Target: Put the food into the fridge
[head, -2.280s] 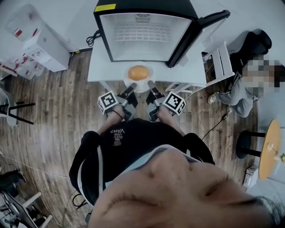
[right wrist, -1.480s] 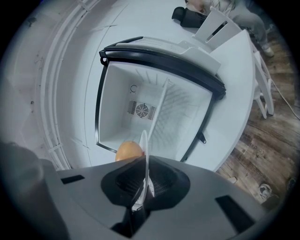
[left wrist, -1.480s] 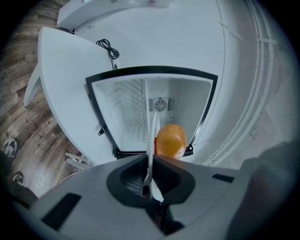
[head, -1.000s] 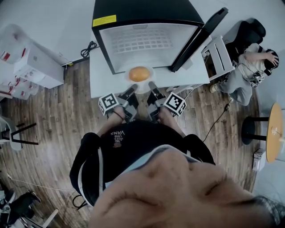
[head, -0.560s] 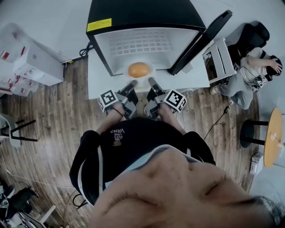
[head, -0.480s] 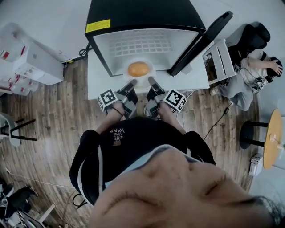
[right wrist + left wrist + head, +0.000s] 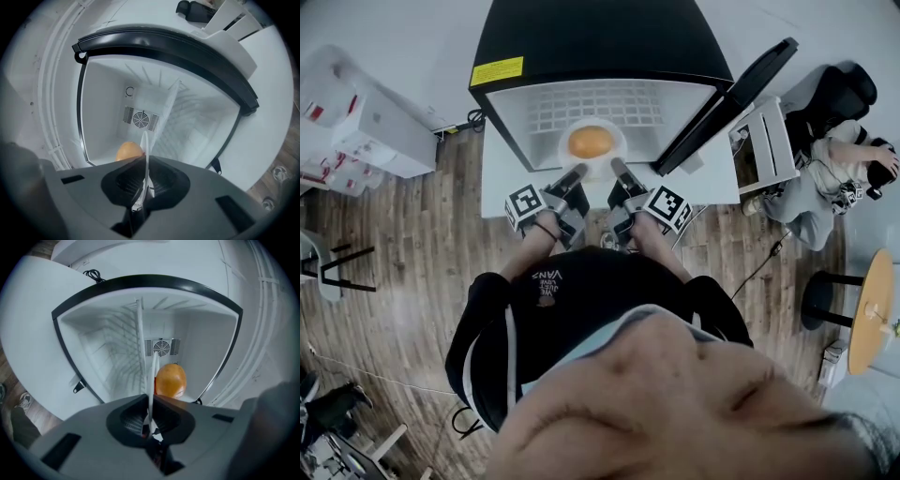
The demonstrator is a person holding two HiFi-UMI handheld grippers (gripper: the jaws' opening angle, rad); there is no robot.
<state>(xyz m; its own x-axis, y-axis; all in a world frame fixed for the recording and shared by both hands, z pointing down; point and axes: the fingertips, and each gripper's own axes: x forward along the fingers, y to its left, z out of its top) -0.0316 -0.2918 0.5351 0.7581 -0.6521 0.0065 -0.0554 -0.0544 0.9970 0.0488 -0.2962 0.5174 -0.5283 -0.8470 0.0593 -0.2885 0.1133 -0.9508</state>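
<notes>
Glossy orange-brown oval bun [image 7: 591,142] sits on a thin white round plate [image 7: 592,169] in the mouth of the open black mini fridge [image 7: 591,37], long axis running side to side. Both the left gripper [image 7: 578,172] and the right gripper [image 7: 616,168] are pinched on the plate's near rim, bun just beyond, between them

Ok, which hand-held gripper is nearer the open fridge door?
Right. The right hand-held gripper clamps the plate on the side toward the fridge door; the left hand-held gripper clamps its opposite edge, farther away.

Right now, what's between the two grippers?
The plate carrying the food; left gripper and right gripper each clamp its rim. The head view shows it.
</notes>
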